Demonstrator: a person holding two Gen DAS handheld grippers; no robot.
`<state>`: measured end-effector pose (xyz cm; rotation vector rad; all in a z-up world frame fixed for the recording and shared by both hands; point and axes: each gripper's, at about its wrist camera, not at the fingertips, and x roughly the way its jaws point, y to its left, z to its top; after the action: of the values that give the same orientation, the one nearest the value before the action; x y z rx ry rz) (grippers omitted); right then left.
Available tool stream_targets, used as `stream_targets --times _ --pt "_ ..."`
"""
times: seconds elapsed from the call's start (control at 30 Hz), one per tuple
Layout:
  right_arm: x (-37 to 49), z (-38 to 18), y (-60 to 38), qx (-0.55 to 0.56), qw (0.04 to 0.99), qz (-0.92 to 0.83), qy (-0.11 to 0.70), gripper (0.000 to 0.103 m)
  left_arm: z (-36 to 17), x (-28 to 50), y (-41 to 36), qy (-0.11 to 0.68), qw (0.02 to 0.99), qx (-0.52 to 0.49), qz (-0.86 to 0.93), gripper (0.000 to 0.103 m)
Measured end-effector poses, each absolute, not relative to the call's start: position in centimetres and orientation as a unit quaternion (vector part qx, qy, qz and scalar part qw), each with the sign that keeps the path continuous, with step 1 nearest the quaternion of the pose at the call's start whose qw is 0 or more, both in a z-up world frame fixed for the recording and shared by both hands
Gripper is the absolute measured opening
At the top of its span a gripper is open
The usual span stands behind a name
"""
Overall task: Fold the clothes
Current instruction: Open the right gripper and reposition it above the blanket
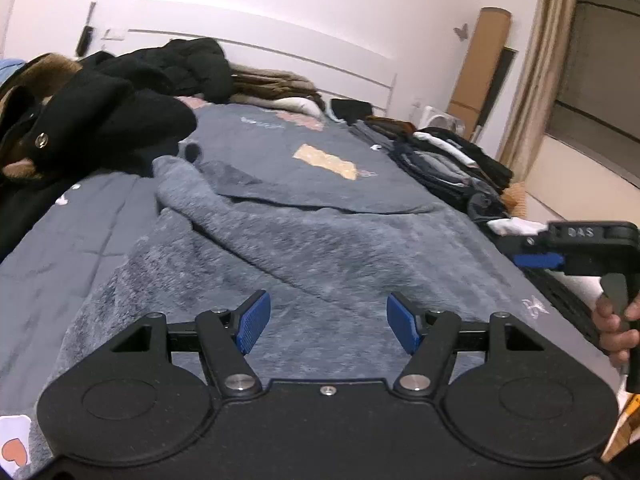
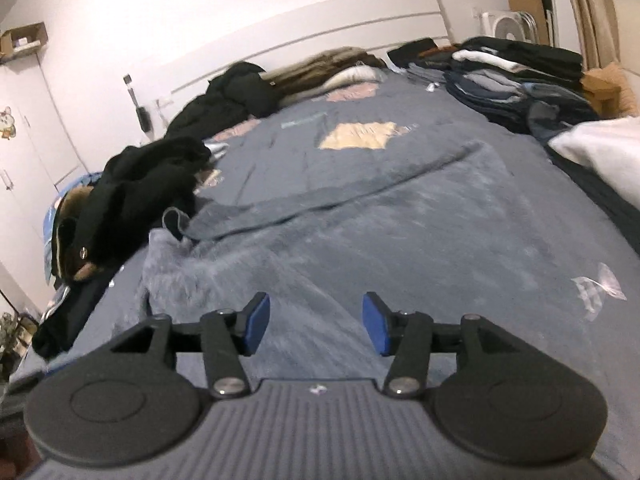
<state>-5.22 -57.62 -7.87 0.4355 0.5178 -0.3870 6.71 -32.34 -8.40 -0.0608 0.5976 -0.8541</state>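
A fuzzy grey-blue garment [image 1: 320, 248] lies spread on the bed, partly folded over itself, with a bunched end at the left [image 1: 176, 176]. It also shows in the right wrist view [image 2: 360, 232]. My left gripper [image 1: 328, 322] is open and empty, just above the garment's near part. My right gripper [image 2: 316, 322] is open and empty over the garment's near edge. The right gripper also shows from the side at the right of the left wrist view [image 1: 540, 258], held in a hand.
A blue-grey bedspread [image 1: 60, 264] covers the bed. A heap of black coats [image 1: 100, 100] lies at the left. A stack of folded clothes [image 2: 512, 80] runs along the right side. A white headboard [image 2: 320, 28] stands behind. A white cloth [image 2: 600, 152] lies at the right.
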Motion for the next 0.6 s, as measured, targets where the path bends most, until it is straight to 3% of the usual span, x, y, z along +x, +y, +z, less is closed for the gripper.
stream_targets --times 0.33,0.6 --pt "1.0 -10.4 -57.5 0.175 0.94 -0.119 0.266 0.057 -9.4 7.0 -33.2 0.29 0.868 -0.02 -0.402 0.064" --pt "3.5 -11.7 -58.8 0.194 0.943 -0.084 0.258 0.072 -9.8 7.3 -33.3 0.295 0.872 -0.021 -0.39 0.064"
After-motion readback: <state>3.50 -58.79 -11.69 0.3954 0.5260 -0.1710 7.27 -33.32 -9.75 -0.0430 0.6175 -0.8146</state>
